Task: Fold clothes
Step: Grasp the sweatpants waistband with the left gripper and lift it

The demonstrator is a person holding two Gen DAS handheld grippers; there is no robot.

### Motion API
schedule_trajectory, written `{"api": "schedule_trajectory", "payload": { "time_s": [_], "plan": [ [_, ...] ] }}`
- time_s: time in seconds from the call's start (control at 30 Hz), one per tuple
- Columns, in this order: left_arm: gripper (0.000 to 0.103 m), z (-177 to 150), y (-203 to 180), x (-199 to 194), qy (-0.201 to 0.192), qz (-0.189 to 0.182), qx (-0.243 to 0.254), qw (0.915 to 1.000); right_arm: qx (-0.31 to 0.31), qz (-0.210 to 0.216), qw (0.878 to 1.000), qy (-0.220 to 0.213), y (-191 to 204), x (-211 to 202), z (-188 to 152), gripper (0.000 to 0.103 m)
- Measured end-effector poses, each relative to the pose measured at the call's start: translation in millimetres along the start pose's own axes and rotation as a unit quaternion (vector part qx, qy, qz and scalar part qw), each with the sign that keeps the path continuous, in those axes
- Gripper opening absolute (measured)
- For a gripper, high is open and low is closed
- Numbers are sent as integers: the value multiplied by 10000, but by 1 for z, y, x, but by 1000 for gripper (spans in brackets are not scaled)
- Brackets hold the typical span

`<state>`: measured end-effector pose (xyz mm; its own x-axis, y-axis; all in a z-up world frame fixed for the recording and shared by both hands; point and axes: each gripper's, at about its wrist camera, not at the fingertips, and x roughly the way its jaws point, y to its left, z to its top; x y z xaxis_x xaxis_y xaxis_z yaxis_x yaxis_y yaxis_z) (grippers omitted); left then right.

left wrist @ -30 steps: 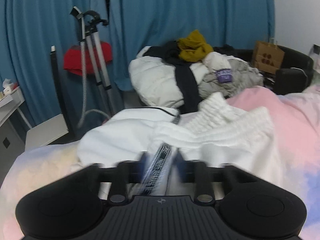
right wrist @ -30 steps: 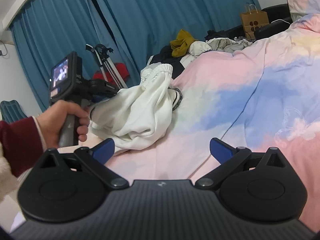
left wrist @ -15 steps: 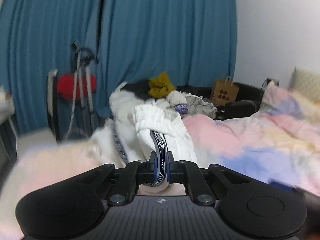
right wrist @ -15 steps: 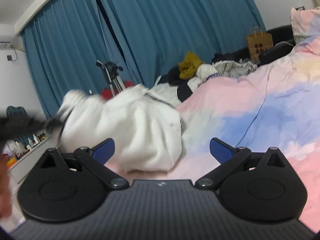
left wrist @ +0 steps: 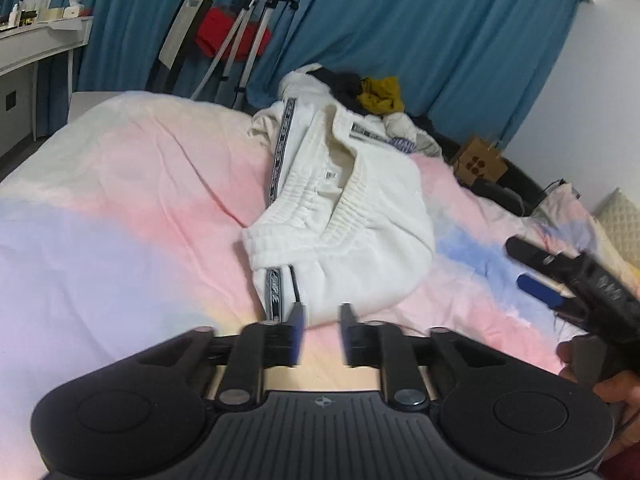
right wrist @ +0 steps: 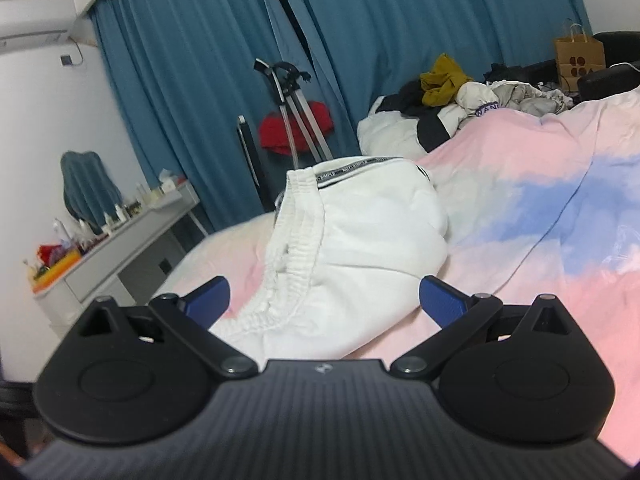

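Left claw [left wrist: 321, 334] sits low over the bed [left wrist: 120, 216], its fingers a narrow gap apart and nothing between them; the blue pads are blurred. Right claw [right wrist: 324, 300] is spread wide, empty too, with the white trousers [right wrist: 360, 248] lying just ahead between its fingers. In the left view the trousers [left wrist: 344, 216] lie crumpled on the pink-and-blue bed cover, waistband open toward the camera, a dark lettered stripe running down the side, the near edge just beyond the left claw's tips. Off to the right, the right claw [left wrist: 536, 276] hovers over the cover, a hand [left wrist: 616, 394] gripping its handle. Farther back, a clothes pile [right wrist: 448, 112] sits at the bed's far end, before blue curtains [right wrist: 400, 40].
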<state>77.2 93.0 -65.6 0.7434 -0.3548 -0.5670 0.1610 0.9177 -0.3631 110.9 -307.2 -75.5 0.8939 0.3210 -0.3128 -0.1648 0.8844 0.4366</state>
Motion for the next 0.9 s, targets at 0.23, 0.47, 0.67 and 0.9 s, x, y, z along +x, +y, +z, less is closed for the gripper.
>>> {"api": "schedule_trajectory", "payload": {
  "time_s": [0.23,0.47,0.67,0.9],
  "plan": [
    [56,50,-18,29,-322,-246,142,9991,113,-207,9997,82,-1,5,-5,103],
    [62,132,-25,143,-452,-348,27,9984,230,-361,9990,159,-6,14,-9,103],
    [63,183,-33,258,-182,7,162,9997,341,-317,9987,211,-24,33,-10,103],
    [16,202,-26,311,-77,-102,-261,9996,471,-265,9982,271,-44,55,-10,103]
  ]
}}
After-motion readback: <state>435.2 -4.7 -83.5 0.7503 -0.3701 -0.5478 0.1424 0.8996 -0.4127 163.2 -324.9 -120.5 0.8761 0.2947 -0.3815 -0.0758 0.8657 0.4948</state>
